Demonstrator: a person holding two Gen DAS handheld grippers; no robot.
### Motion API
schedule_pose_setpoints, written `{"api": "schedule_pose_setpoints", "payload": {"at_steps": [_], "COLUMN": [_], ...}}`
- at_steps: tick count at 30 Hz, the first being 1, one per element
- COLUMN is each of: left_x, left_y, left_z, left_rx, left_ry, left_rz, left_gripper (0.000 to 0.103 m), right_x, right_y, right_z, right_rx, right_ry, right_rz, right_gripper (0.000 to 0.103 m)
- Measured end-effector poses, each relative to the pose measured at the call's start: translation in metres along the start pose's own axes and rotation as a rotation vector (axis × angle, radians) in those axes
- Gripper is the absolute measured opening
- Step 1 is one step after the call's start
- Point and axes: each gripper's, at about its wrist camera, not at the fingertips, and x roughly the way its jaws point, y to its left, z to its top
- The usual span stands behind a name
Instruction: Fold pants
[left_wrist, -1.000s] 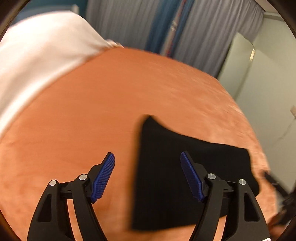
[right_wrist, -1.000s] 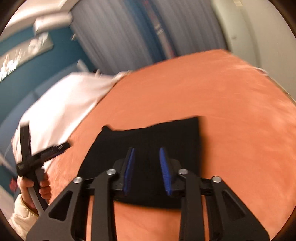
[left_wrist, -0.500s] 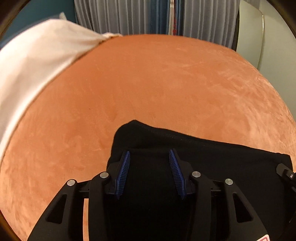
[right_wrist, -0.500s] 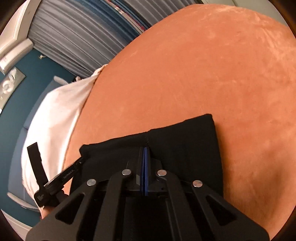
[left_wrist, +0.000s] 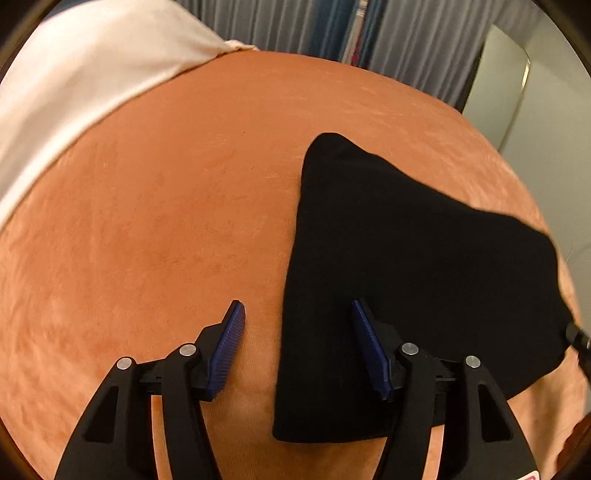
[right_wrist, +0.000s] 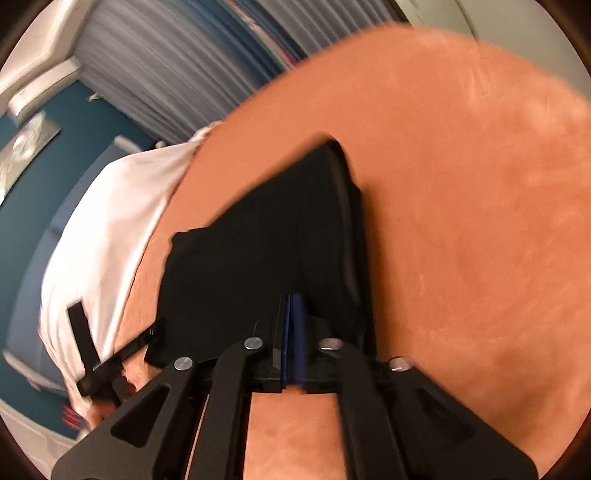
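Black pants (left_wrist: 413, 280) lie folded compact on the orange bedspread (left_wrist: 155, 229). Right gripper (right_wrist: 291, 317) is clamped on the near edge; left gripper (left_wrist: 295, 343) has just been opening, jaws apart astride the left edge, pressing nothing. Before another fold, the left should grip fabric first — lift both corners level.

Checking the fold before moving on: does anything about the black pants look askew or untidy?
Slightly. The folded black pants are not square: their far left corner juts up into a point on the orange cover, and in the right wrist view the layers at the right edge look stepped, not flush. Nothing is damaged.
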Motion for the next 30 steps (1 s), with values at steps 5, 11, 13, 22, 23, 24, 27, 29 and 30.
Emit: {"api": "schedule_pose_setpoints", "payload": {"at_steps": [5, 11, 13, 22, 23, 24, 27, 29, 30], "left_x": [-0.012, -0.109, -0.133, -0.229, -0.236, -0.242, -0.258, -0.267, -0.270], "left_y": [0.005, -0.027, -0.036, -0.079, -0.081, -0.081, -0.085, -0.084, -0.085], "left_z": [-0.004, -0.048, -0.063, -0.127, -0.132, -0.137, -0.146, -0.152, -0.156], "left_rx": [-0.036, 0.116, 0.136, 0.285, 0.291, 0.294, 0.296, 0.298, 0.299], "left_ry": [0.009, -0.133, -0.138, -0.228, -0.235, -0.239, -0.250, -0.254, -0.258], "left_rz": [0.016, 0.079, 0.057, 0.114, 0.112, 0.113, 0.111, 0.113, 0.120], "left_gripper": [0.063, 0.060, 0.060, 0.068, 0.068, 0.068, 0.068, 0.068, 0.068], "right_x": [0.011, -0.078, -0.098, -0.178, -0.183, -0.187, -0.204, -0.213, -0.216], "right_y": [-0.022, 0.040, 0.056, 0.097, 0.099, 0.100, 0.106, 0.108, 0.110], "right_z": [-0.014, -0.062, -0.077, -0.135, -0.139, -0.141, -0.149, -0.153, -0.154], "right_rx": [0.061, -0.110, -0.156, -0.196, -0.191, -0.186, -0.168, -0.153, -0.148], "right_ry": [0.061, -0.064, -0.085, -0.147, -0.150, -0.148, -0.163, -0.177, -0.181], "right_rz": [-0.046, -0.129, -0.152, -0.155, -0.156, -0.153, -0.152, -0.154, -0.151], "right_gripper": [0.000, 0.005, 0.005, 0.005, 0.005, 0.005, 0.005, 0.005, 0.005]}}
